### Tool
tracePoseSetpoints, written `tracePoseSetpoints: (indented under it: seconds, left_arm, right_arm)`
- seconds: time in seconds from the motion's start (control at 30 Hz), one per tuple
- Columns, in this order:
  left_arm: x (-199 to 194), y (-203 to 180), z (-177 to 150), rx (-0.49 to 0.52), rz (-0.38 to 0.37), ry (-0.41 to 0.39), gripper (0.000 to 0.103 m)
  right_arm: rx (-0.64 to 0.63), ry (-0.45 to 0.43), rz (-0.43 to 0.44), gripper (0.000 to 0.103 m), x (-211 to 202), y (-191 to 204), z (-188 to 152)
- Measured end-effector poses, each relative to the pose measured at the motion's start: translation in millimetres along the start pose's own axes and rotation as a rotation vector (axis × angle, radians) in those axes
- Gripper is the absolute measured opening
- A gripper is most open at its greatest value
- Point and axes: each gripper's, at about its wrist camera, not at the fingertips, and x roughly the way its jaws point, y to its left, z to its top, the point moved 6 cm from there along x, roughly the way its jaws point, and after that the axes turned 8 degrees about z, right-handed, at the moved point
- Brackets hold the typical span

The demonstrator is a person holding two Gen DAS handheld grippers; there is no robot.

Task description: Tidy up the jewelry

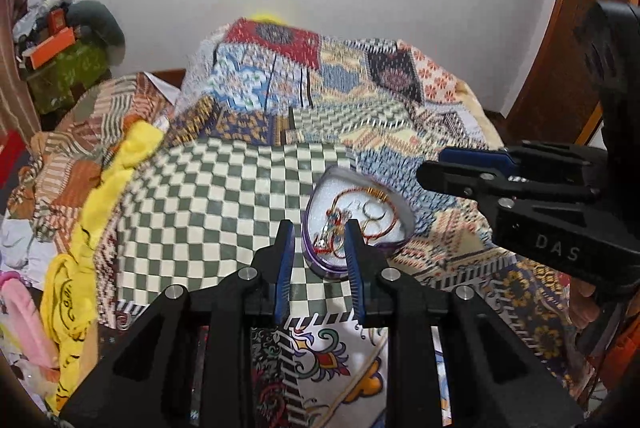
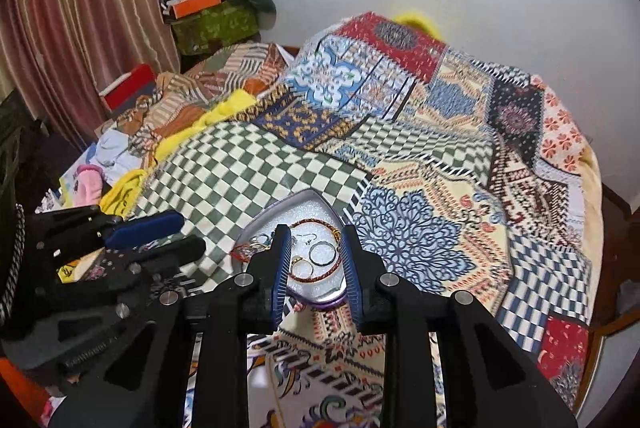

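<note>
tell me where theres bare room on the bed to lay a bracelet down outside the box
The green checked patch is bare, bordered by the yellow cloth on its left and the heart-shaped box on its right. The blue swirl patch right of the box is bare too. The box itself is crowded with rings and bracelets, and clothes pile up along the bed's left edge.
</note>
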Motion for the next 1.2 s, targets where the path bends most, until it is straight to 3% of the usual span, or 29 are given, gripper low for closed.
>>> tracePoseSetpoints:
  seconds: [0.27, 0.47, 0.57, 0.7, 0.8, 0.87, 0.93, 0.97, 1.07, 1.2]
  left_arm:
    - [-86, -10, 25, -0.003, 0.017, -0.165, 0.024]
    - [-180, -27, 35, 0.007, 0.024, -0.364, 0.024]
    - [-223, -33, 32, 0.004, 0.032, -0.463, 0.035]
    - [-276, -42, 19, 0.01, 0.058, -0.597, 0.038]
    - [-305, -48, 6, 0.009, 0.081, -0.682, 0.047]
    - [-317, -50, -2, 0.006, 0.095, -0.711, 0.065]
    - [-325, -51, -8, -0.005, 0.118, -0.733, 0.081]
    - [-328, -50, -12, -0.014, 0.128, -0.742, 0.089]
    - [-334, -47, -19, -0.039, 0.149, -0.756, 0.096]
    - [-336, -48, -26, -0.049, 0.161, -0.753, 0.097]
  right_arm:
    - [-0.019, -0.189, -0.03, 0.023, -89, 24, 12]
    - [-0.043, -0.409, -0.068, 0.023, -183, 55, 12]
    - [-0.053, -0.514, -0.079, 0.023, -224, 73, 5]
    - [-0.075, -0.625, -0.102, 0.023, -261, 96, -8]
    - [-0.096, -0.692, -0.141, 0.023, -280, 111, -20]
    - [-0.099, -0.717, -0.158, 0.03, -285, 116, -26]
    - [-0.091, -0.743, -0.18, 0.063, -287, 120, -30]
    - [-0.087, -0.765, -0.195, 0.069, -289, 122, -33]
    - [-0.09, -0.788, -0.26, 0.076, -291, 123, -37]
    - [-0.073, -0.814, -0.312, 0.1, -295, 123, -38]
